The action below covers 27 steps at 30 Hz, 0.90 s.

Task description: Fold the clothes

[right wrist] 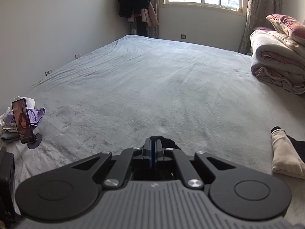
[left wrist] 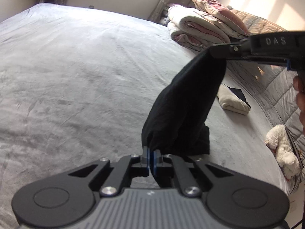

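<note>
I hold a black soft cloth garment (left wrist: 183, 110) stretched above the grey fleece bedspread (left wrist: 76, 76): my left gripper (left wrist: 151, 159) pinches one end, my right gripper (left wrist: 215, 52) clamps the other.

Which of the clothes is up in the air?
The black garment. It hangs stretched between the left gripper and the right gripper, while the folded cream garment lies on the bed.
</note>
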Motion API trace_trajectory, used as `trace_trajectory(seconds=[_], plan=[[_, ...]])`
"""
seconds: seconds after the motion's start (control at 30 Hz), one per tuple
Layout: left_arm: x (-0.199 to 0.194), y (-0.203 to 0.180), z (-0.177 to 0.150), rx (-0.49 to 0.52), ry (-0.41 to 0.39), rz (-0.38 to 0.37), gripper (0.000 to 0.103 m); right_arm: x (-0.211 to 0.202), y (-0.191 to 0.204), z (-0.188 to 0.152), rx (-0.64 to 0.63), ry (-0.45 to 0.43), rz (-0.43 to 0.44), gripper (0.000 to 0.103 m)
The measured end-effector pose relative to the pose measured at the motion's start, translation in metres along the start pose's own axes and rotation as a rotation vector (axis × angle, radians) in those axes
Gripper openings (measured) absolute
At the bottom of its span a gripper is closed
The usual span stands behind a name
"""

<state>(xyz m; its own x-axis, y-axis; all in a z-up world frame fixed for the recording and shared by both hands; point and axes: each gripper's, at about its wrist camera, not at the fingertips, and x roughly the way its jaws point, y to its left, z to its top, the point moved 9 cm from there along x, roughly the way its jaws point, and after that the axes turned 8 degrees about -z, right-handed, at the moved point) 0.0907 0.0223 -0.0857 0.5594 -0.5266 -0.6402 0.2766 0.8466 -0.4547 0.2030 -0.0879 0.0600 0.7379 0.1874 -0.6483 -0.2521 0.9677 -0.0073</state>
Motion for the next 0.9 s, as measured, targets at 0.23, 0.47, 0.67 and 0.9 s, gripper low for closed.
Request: trace_trajectory(seconds=[0.23,0.47,0.67,0.9], plan=[[0.002,0.062,-0.010,-0.124,0.043,0.060,0.003,0.041,0.000,-0.021,0.055,0.080,0.043,0.013],[0.005,0.080,-0.012,-0.135,0.085,0.070,0.015,0.061,-0.020,-0.056,0.075,0.155,0.007,0.057],[0.011,0.056,0.004,-0.100,0.064,0.021,0.026,0.070,-0.044,-0.083,0.105,0.210,-0.033,0.057],[0.024,0.026,0.018,-0.061,0.053,-0.035,0.033,0.080,-0.055,-0.111,0.109,0.263,-0.047,0.057]])
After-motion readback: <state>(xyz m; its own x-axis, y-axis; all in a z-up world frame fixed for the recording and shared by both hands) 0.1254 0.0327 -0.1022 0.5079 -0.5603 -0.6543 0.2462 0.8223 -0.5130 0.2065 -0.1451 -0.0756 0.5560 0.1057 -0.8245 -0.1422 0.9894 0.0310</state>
